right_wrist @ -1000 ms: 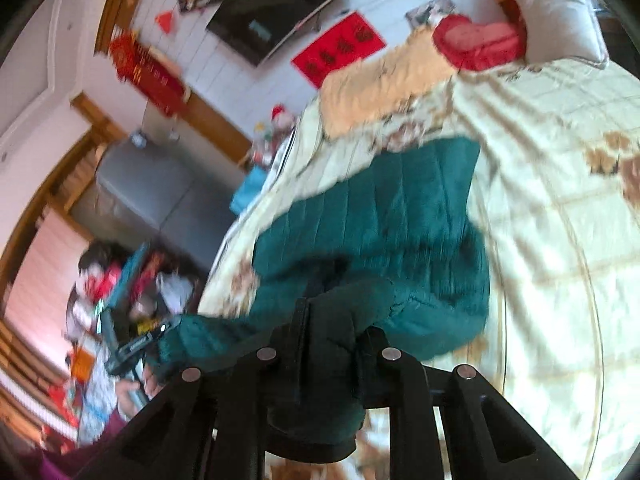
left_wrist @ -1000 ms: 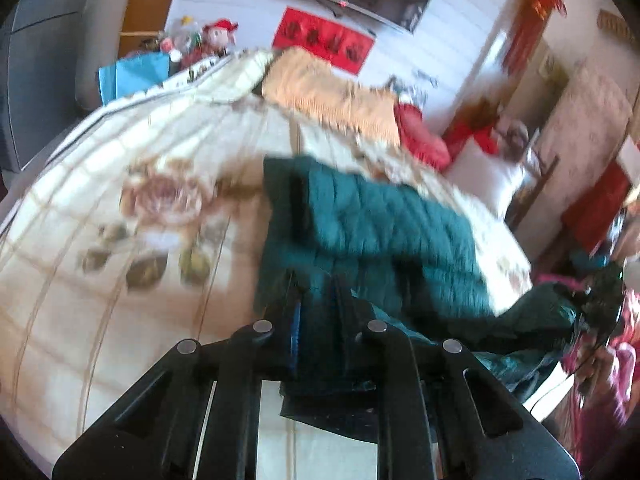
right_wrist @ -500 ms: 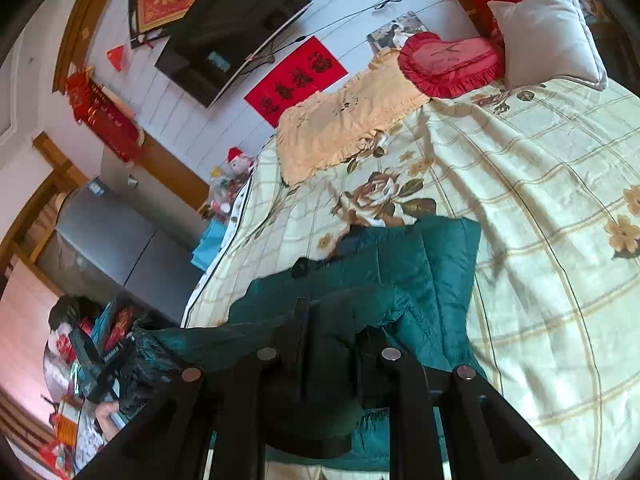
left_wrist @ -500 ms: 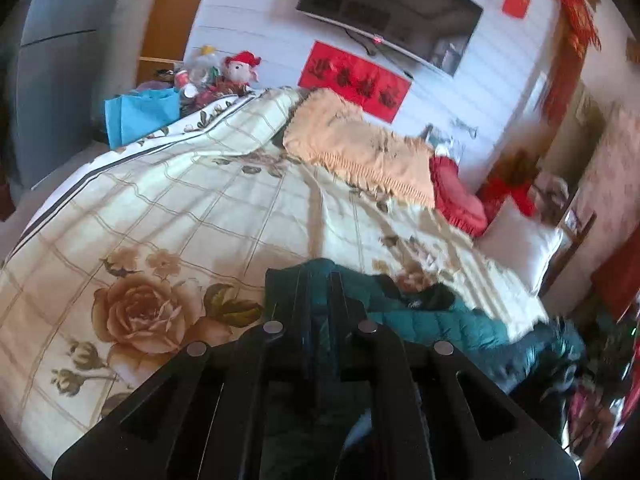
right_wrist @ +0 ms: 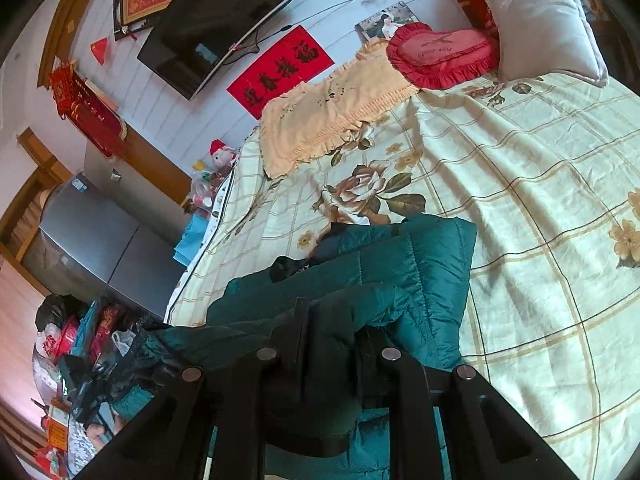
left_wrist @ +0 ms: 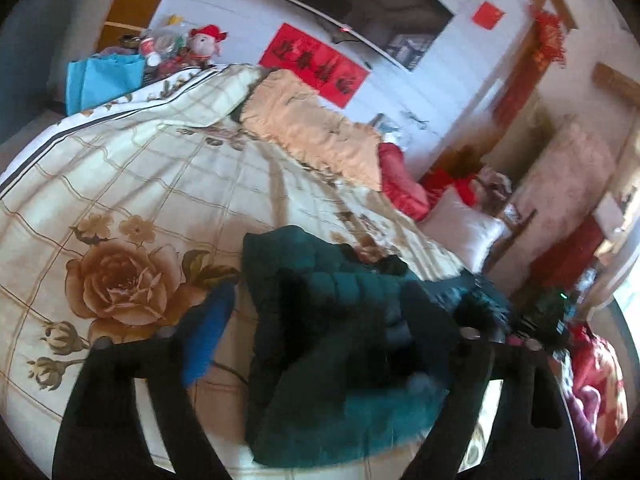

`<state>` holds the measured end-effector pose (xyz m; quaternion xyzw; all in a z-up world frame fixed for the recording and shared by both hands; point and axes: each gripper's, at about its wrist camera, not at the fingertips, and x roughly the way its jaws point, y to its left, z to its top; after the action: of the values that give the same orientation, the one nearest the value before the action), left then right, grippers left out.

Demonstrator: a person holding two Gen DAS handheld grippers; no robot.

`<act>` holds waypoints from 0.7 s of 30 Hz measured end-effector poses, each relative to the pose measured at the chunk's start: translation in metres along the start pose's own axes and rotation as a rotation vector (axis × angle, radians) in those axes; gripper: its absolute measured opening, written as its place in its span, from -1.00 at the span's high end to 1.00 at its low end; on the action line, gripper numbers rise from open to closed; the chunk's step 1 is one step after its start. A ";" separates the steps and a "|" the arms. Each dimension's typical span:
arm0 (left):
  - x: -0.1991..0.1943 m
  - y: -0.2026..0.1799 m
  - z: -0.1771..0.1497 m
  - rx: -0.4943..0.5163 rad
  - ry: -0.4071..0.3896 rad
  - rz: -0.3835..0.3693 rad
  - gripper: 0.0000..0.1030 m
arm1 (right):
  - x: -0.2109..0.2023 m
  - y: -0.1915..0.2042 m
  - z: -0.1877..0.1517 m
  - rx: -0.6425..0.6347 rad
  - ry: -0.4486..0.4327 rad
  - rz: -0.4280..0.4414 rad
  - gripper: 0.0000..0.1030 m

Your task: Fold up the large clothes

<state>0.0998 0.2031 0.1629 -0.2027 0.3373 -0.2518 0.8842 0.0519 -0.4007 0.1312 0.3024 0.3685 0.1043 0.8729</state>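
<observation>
Jacket [right_wrist: 404, 264], teal quilted, lies doubled over on the floral bedspread [right_wrist: 540, 184]. Left gripper [left_wrist: 320, 320] is opening, fabric between its jaws; right gripper [right_wrist: 332, 336] clenches a fold. Folding looks partway; tidying remains.

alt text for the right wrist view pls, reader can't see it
The right claw is shut on a fold of a teal quilted jacket lying on a floral checked bedspread. Behind are a peach blanket, a red heart pillow and a wall TV.

Blurred by motion in the left wrist view: left gripper [left_wrist: 320, 312] and green jacket [left_wrist: 340, 300]. Lower jacket edge hidden behind right gripper [right_wrist: 332, 320], pads unseen.
</observation>
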 end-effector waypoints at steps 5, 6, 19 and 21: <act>-0.017 0.009 -0.014 0.043 0.053 -0.092 -0.80 | 0.000 0.000 0.001 -0.002 0.006 -0.007 0.68; -0.018 0.012 -0.020 0.043 0.062 -0.110 -0.83 | 0.000 0.001 0.001 -0.002 0.007 -0.009 0.68; 0.002 0.003 -0.042 0.130 0.141 -0.156 -0.92 | 0.000 -0.001 0.004 -0.003 0.021 -0.025 0.68; 0.017 -0.002 -0.043 0.137 0.155 -0.166 -0.92 | 0.001 -0.001 0.004 -0.001 0.021 -0.028 0.68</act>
<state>0.0804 0.1838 0.1258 -0.1491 0.3686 -0.3613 0.8434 0.0551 -0.4034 0.1322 0.2956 0.3817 0.0954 0.8705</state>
